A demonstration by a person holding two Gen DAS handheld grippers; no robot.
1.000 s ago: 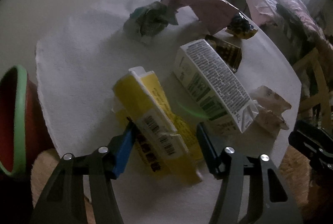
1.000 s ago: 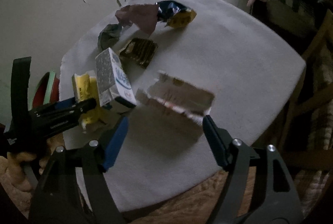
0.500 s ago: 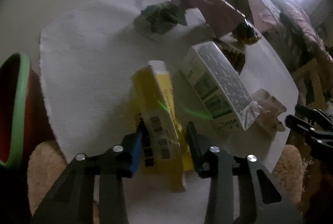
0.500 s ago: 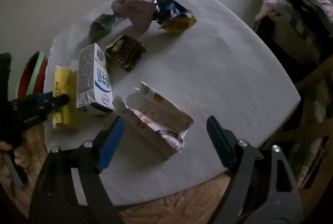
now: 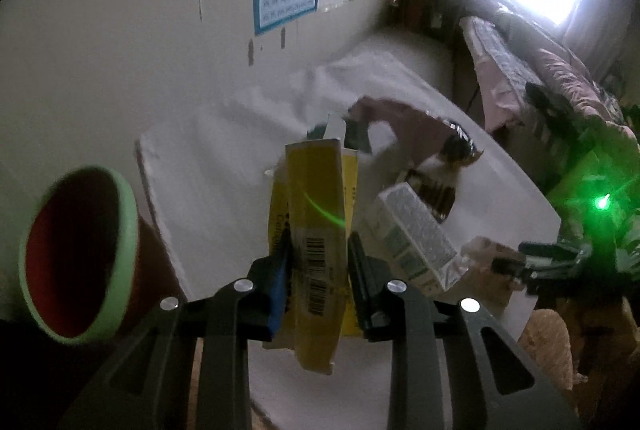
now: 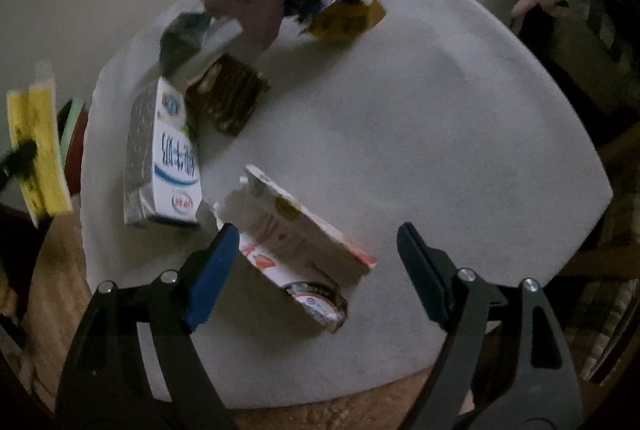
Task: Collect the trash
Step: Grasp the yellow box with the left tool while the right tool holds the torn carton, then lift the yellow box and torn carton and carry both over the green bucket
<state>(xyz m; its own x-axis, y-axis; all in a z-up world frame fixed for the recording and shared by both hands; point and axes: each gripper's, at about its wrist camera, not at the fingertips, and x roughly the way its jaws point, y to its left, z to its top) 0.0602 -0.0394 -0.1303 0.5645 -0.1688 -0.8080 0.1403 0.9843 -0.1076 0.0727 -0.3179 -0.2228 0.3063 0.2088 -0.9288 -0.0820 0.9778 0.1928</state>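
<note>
While claw-gripped, barcoded yellow carton (image 5: 318, 230).

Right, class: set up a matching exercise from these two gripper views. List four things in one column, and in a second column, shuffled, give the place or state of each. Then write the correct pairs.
Column one:
1. yellow carton
2. white and blue milk carton
3. torn-open white carton
4. red bin with green rim

Column two:
A. lying between the open jaws of the right gripper
B. beside the table, off its edge
C. pinched in the left gripper, whose jaws are closing, off the table
D. lying flat near the table's edge

Pairs: 1-C, 2-D, 3-A, 4-B
</note>
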